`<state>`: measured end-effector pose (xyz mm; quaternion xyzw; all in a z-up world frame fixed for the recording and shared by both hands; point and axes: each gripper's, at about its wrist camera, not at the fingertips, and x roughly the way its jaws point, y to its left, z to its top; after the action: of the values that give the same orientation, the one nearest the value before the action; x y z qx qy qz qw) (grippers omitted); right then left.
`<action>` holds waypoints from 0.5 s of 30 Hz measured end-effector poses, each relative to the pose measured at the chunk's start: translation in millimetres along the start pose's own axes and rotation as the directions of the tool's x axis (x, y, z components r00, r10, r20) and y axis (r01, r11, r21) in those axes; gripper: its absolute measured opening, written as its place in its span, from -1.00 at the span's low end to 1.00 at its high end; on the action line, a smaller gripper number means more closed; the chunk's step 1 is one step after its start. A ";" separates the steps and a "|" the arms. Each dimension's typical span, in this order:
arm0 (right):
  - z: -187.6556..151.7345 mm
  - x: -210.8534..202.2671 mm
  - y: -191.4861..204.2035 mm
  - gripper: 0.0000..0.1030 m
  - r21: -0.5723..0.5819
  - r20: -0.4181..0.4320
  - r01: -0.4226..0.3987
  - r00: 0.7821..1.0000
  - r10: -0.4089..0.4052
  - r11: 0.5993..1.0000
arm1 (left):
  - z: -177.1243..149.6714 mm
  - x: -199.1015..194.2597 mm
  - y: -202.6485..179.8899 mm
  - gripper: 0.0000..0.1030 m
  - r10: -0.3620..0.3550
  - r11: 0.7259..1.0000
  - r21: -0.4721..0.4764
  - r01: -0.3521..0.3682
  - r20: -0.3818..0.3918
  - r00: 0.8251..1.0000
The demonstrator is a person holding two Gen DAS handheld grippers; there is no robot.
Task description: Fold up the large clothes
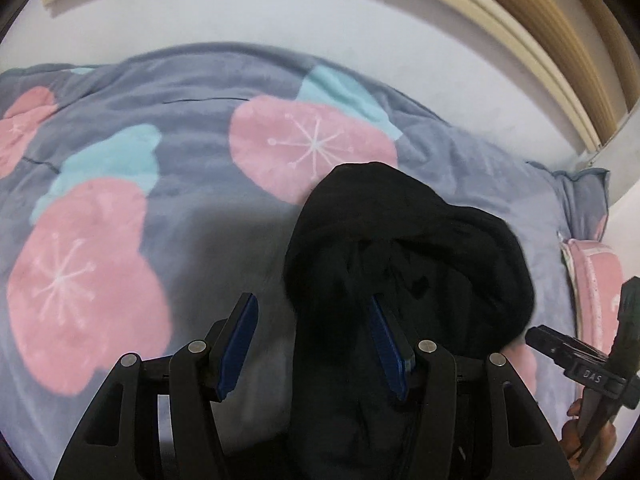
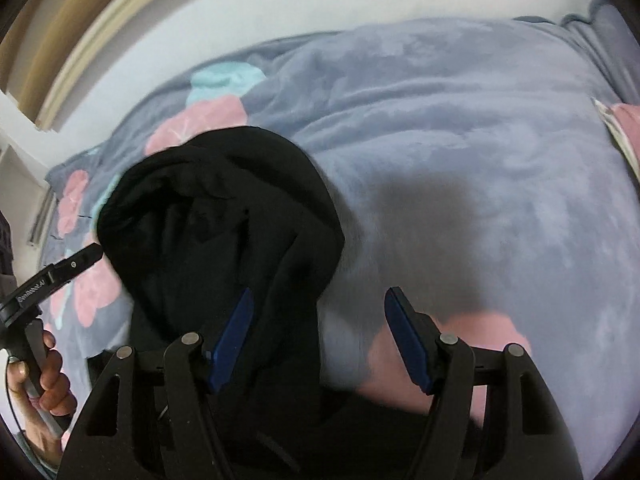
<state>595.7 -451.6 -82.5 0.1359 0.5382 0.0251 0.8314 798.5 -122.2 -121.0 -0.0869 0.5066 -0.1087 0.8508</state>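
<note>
The bunched black fabric garment [image 1: 408, 248] hangs in a dark heap above the bed, over the grey-blue plush blanket with pink circles and turquoise patches [image 1: 192, 128] that covers it. In the left wrist view the garment's bulk sits nearer the blanket's right edge than its left, and a long fold of it runs down between the two fingers of the left hand-held gripper [image 1: 314, 344]. The jaws of that gripper stand about half apart; the cloth lies against the inner side of the right blue pad [image 1: 384, 344], while the left pad is bare with blanket showing beside it, so whether the cloth is truly pinched cannot be told.

In the right wrist view the same garment [image 2: 224, 216] drapes over the left blue pad [image 2: 234, 340] of the right hand-held gripper [image 2: 320, 340], whose jaws are also well apart. The right pad is bare, and the gap between the pads shows only a strip of cloth and blanket; a firm hold cannot be confirmed here either.

Each view catches the other gripper at its outer edge, held by a person's hand [image 2: 40, 376]. A pink-edged pillow [image 1: 592, 280] lies at the blanket's right edge. Beyond the blanket's far edge are a white wall [image 1: 280, 12] and a beige moulded frame [image 1: 540, 40].
</note>
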 end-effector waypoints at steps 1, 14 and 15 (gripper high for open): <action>3.5 10.3 1.0 0.22 -0.008 -0.007 0.004 1.000 -0.005 1.000 | 3.0 9.8 -0.9 0.13 0.019 1.000 0.006 -0.019 -0.001 1.000; -33.1 -8.6 3.8 -0.86 -0.127 0.148 0.018 0.989 0.001 0.992 | -12.1 -16.4 73.0 -0.74 -0.179 0.974 -0.127 0.186 0.061 0.982; -34.6 8.4 1.5 -0.86 -0.122 0.105 0.013 0.995 0.000 0.993 | -19.5 11.4 78.3 -0.73 -0.117 0.986 -0.120 0.113 -0.025 0.993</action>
<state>568.2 -441.7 -102.8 0.0842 0.4918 0.0482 0.8653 794.1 -50.8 -160.1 -0.1648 0.5200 -0.1288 0.8282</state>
